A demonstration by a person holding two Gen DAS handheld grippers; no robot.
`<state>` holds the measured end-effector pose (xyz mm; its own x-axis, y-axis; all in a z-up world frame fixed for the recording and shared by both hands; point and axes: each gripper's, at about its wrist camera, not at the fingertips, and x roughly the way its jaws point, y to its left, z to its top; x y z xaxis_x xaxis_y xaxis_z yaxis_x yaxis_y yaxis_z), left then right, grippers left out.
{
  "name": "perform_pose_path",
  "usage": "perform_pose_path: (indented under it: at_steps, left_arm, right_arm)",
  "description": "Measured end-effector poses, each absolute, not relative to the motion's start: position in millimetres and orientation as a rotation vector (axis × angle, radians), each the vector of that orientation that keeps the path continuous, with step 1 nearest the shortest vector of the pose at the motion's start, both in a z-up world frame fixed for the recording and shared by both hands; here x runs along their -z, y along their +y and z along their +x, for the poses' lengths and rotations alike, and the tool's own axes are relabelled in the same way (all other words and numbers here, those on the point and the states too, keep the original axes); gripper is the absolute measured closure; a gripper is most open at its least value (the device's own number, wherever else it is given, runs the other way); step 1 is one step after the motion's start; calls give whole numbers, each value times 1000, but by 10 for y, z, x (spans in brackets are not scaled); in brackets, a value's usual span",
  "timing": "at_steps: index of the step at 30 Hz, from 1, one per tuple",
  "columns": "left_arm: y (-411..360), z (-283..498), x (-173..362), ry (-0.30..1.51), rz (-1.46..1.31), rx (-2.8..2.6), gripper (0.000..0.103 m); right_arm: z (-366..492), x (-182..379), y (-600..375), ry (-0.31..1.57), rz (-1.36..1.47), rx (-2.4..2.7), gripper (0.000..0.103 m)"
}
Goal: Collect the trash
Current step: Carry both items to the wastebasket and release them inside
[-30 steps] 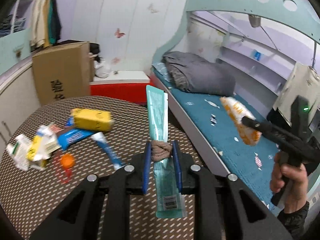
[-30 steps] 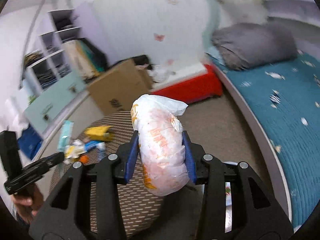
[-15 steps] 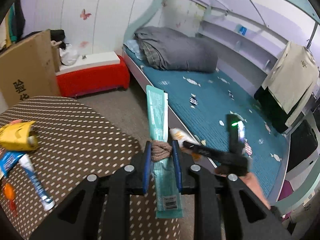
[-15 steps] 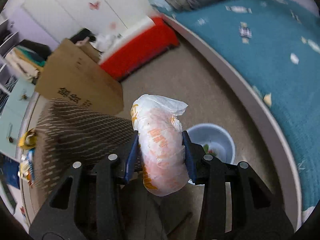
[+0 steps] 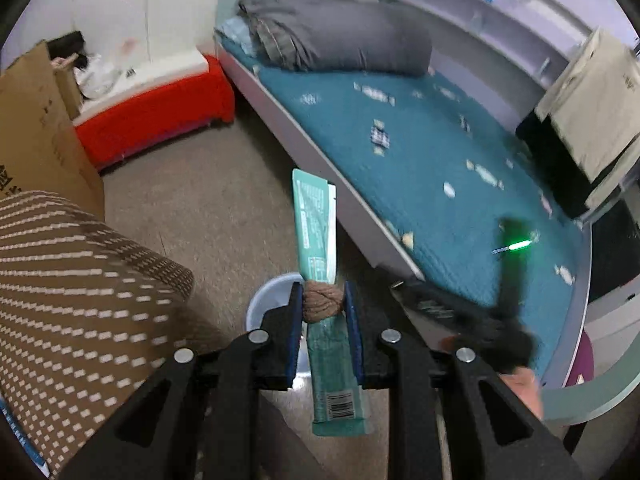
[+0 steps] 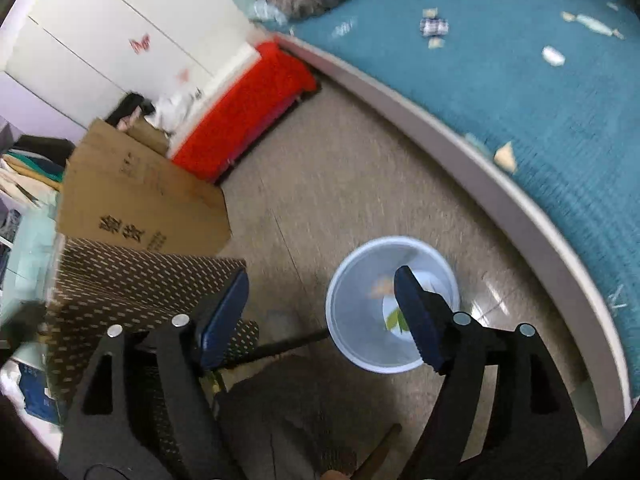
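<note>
- The left gripper (image 5: 323, 300) is pinching a long teal wrapper (image 5: 316, 236) together with a brown knotted wad (image 5: 322, 305); its jaws are standing narrow and pressing on both, with the wrapper's ends sticking out past the pads above and below.
- The right gripper (image 6: 316, 312) is opening its jaws wide over the pale blue bin (image 6: 352, 312), and nothing is lying between them.
- The bin is standing on the floor (image 6: 320, 184) between the dotted brown table (image 6: 132, 280) and the bed frame (image 6: 500, 200); a pale scrap and a green bit are showing inside it, blurred.
- Judged progress: some trash is already sitting in the bin, while the wrapper and wad are waiting to be dropped. In the left wrist view the bin (image 5: 264, 300) is showing directly behind the left gripper, largely hidden by it.
- Blue packaging at the table's left edge (image 6: 36, 392) is suggesting more to collect; its kind cannot be told.
- Open room: bare floor is lying beyond the bin toward the red bench (image 6: 244, 108) and cardboard box (image 6: 132, 204); the table's corner is standing near the bin's left rim, and the bed frame is curving near its right.
</note>
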<state>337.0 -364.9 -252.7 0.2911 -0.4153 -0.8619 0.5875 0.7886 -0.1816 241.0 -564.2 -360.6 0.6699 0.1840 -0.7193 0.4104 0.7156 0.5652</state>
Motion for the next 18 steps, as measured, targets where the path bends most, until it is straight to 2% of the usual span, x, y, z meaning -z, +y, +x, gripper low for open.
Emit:
perform_pose_path:
  at_steps: [4, 6, 7, 13, 15, 18]
  left_arm:
    - [-3922, 3485, 2755, 1150, 252, 684, 81]
    - [-4029, 3550, 2855, 1178, 270, 691, 44]
    - [-4049, 3575, 2881, 1181, 284, 666, 14]
    - [-3940, 3515, 2710, 1116, 272, 582, 11]
    - [-3852, 3432, 2620, 1086, 274, 569, 10]
    - [-3705, 3297, 2480, 1039, 269, 540, 9]
  right_arm:
    - [2222, 3284, -5751, 771, 782, 141, 22]
    - [2146, 3163, -5761, 746, 777, 135, 20]
    - [2154, 3118, -5740, 739, 776, 132, 19]
    - [2043, 3019, -5654, 723, 771, 135, 12]
    - [2001, 3014, -5616, 722, 777, 147, 6]
    - [1937, 2953, -5529, 727, 759, 179, 6]
